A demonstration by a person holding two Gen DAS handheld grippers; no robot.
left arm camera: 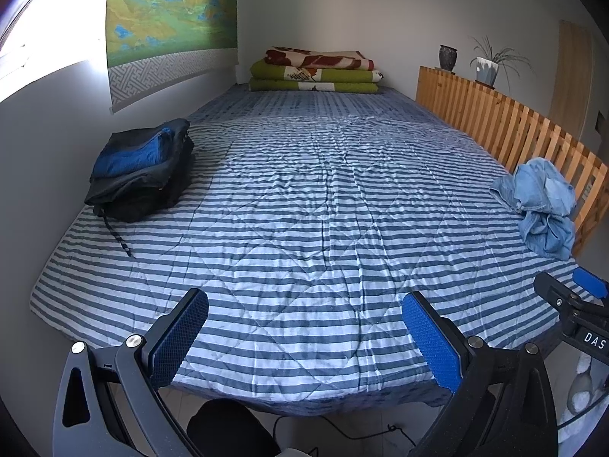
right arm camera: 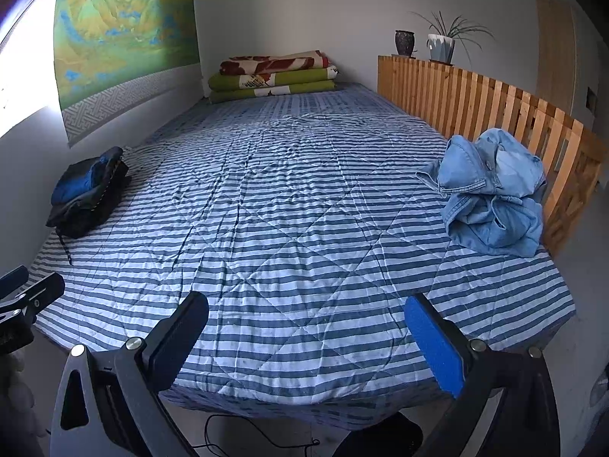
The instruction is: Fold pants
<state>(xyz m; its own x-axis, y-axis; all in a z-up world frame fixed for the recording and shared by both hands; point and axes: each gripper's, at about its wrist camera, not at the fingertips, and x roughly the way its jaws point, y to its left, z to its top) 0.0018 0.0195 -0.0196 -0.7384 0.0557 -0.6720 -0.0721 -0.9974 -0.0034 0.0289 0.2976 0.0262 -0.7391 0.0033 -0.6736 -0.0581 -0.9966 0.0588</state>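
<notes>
Both grippers hang over the near edge of the bed (left arm camera: 304, 205), fingers spread wide and holding nothing. The left gripper (left arm camera: 304, 339) faces the middle of the striped quilt; the right gripper (right arm camera: 306, 342) does the same from a spot further right.

The jeans (right arm camera: 491, 194) lie in a crumpled heap on the right side of the bed, against the wooden slat rail (right arm camera: 475, 99). The right view shows them large and plain, with seams and a waistband; in the left view they sit small at the right edge (left arm camera: 540, 202).

A folded stack of dark clothes (left arm camera: 141, 171) with a blue piece on top rests at the left, by the wall. The left view shows it closer, with a cord trailing from it toward the near edge.

Each camera catches a bit of the other gripper: the left view sees the right one's blue pad at the right edge, the right view sees a dark fingertip at the left edge.

At the far end lie folded blankets (right arm camera: 274, 76). Two pots (right arm camera: 441, 45) stand on the rail, one holding a plant.
</notes>
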